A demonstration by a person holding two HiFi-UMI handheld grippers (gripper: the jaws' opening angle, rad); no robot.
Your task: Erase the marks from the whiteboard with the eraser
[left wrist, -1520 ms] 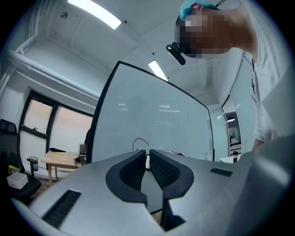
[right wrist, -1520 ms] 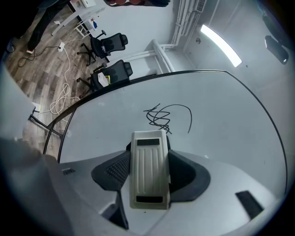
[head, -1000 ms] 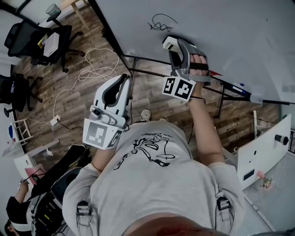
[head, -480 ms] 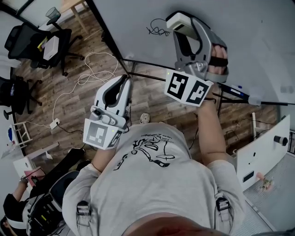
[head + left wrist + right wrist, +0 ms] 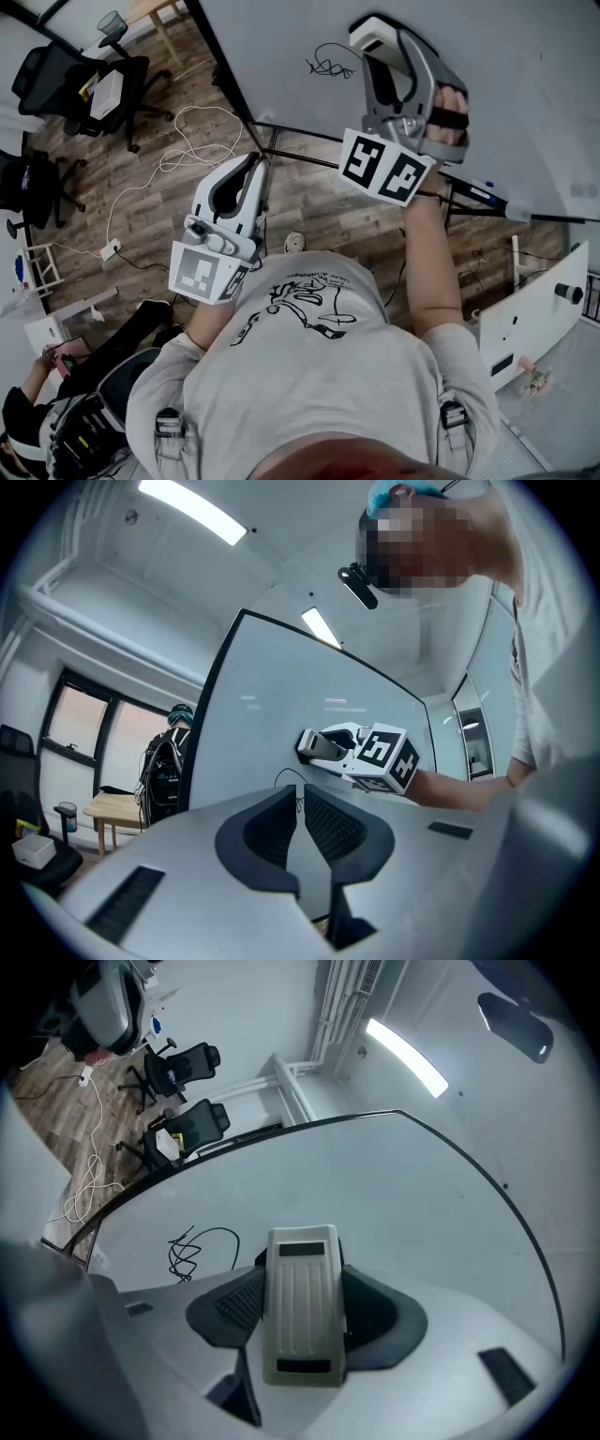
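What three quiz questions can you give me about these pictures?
1. True or false: the right gripper holds the eraser.
2. The scribble on the whiteboard is: A wiped away; B unwiped; C under the eraser.
3. Which gripper is shut with nothing in it?

Key: 1 true; 2 B; 3 the left gripper.
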